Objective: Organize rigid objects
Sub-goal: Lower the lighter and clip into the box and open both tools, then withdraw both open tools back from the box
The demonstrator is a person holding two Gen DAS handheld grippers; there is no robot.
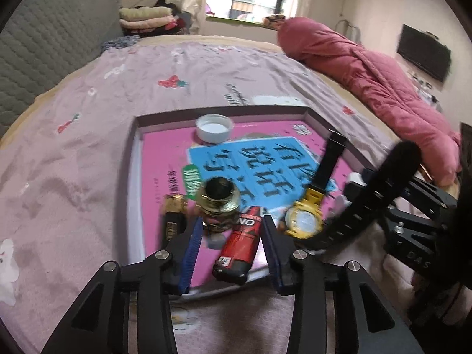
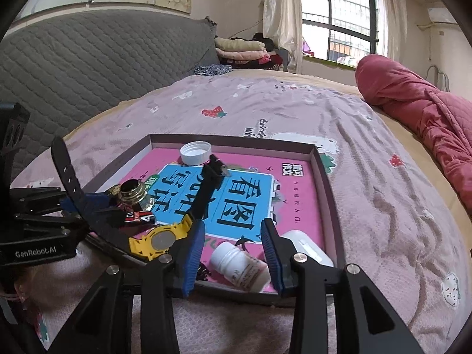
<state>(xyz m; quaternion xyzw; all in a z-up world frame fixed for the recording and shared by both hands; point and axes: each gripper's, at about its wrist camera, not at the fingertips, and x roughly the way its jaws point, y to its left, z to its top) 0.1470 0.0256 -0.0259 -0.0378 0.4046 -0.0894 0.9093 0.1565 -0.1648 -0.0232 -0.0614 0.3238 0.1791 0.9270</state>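
left wrist view shows the left gripper with fingers apart around the red tube at the tray's near edge, where closing could knock the crowded gold-capped bottle over.

Soft window daylight, perhaps motion-blurred.

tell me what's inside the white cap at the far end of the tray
The white cap lies open side up in the tray; its hollow looks empty and white. What lies beneath it is hidden.
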